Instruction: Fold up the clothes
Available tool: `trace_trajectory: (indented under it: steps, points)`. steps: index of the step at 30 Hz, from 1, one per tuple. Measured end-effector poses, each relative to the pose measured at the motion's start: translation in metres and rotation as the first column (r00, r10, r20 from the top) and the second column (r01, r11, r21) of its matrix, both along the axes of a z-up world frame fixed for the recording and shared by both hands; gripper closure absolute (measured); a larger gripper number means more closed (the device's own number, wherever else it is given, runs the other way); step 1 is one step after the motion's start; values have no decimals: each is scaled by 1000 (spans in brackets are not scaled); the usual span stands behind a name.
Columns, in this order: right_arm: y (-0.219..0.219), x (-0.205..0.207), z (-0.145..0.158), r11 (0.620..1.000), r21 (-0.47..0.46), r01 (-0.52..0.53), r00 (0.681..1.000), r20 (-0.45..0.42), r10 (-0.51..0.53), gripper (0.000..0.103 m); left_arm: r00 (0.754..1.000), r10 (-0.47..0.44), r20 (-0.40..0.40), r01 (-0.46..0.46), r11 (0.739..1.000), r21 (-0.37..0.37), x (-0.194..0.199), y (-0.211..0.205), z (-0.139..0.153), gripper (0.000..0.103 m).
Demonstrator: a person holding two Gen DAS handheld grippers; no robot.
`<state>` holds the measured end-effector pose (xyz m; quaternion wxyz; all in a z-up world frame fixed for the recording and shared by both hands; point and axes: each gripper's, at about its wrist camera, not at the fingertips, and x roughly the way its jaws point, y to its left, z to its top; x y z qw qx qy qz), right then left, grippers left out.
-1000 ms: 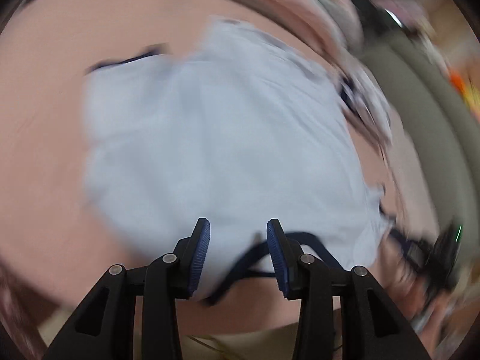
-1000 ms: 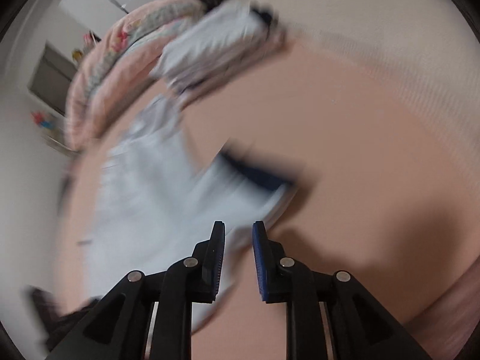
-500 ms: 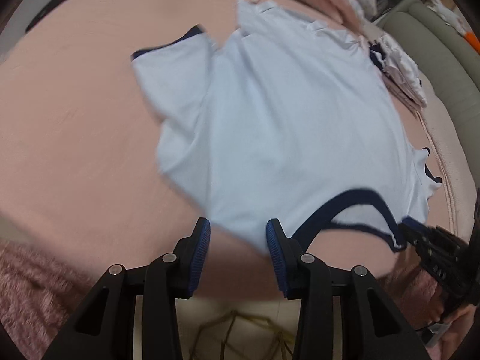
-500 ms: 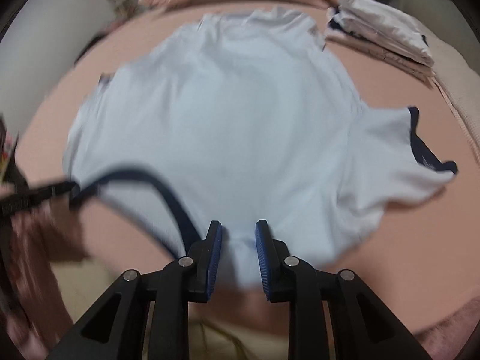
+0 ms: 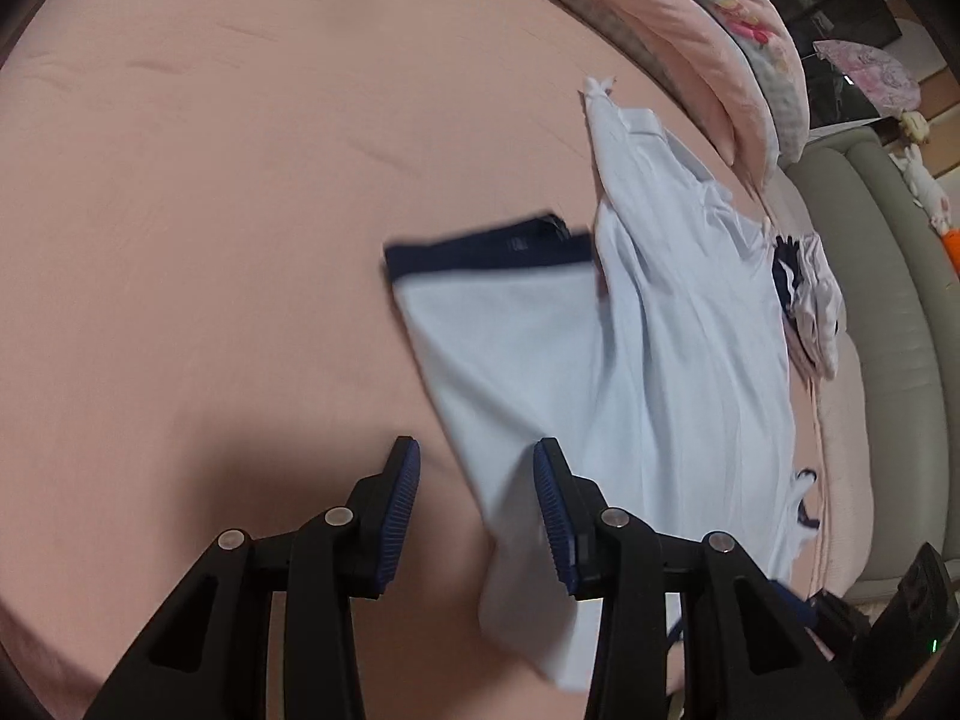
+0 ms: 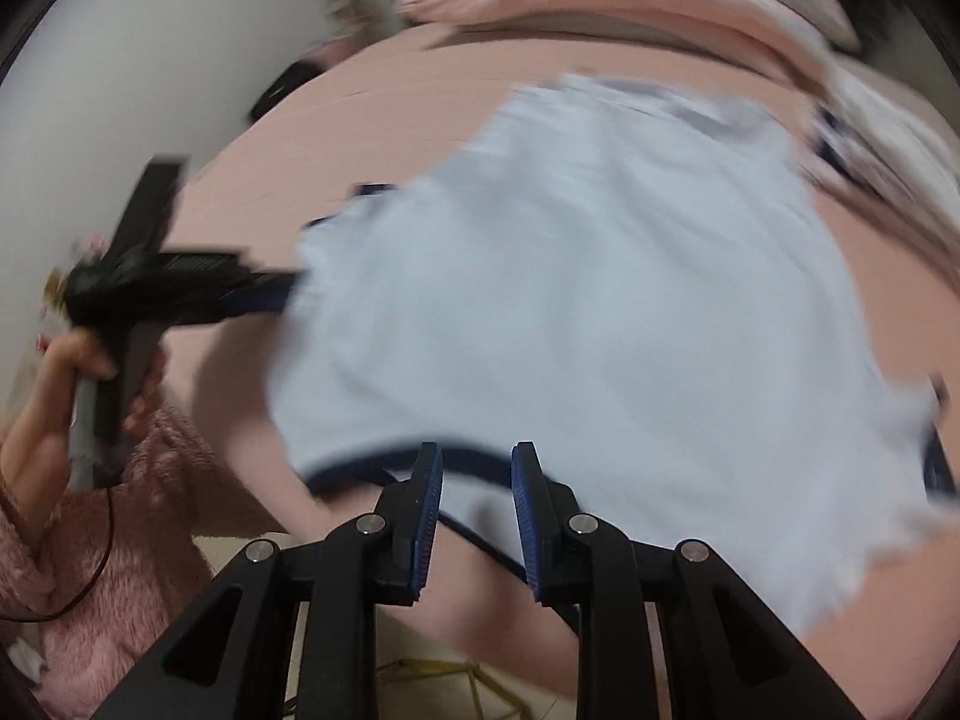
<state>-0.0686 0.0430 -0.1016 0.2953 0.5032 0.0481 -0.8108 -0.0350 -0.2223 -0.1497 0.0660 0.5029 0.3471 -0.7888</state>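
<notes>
I see the pale blue short-sleeved T-shirt with navy trim (image 5: 690, 360) lying spread on the bed's peach-pink sheet (image 5: 210, 210), one sleeve with its dark cuff stretched out toward the left in my left wrist view. My left tongs (image 5: 477, 504) stand spread above the sleeve's lower edge, nothing pinched between the ribbed blue pads (image 5: 402, 504); cloth shows in the gap, but it lies on the sheet below. My right tongs (image 6: 477, 504) are parted more narrowly over the shirt's navy-edged neckline (image 6: 384, 462), and the pads press on nothing. The right view is smeared by motion. In it, a hand (image 6: 42, 420) in a fluffy pink sleeve (image 6: 120, 570) grips the other tool's handle at the left. A folded stack of white and navy clothes (image 5: 810, 300) sits beyond the shirt, near a pink floral quilt (image 5: 720, 30).
</notes>
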Motion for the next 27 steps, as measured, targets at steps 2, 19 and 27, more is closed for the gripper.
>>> trace_trajectory:
  steps: [2, 19, 27]
  points:
    - [-26, -7, -5, 999, -46, -21, 1000, 18, 22, 80, 1000, -8, -9, 8, 1000, 22, -5, -8, 2, 67]
    - [-135, -33, -26, 994, -107, -39, 999, 31, 42, 80, 992, -68, -107, 66, 998, -17, -23, -37, 18, 102]
    - [-155, -16, -50, 989, -24, -143, 985, 90, 144, 62, 998, -13, -57, 8, 997, -79, -13, -47, 19, 92]
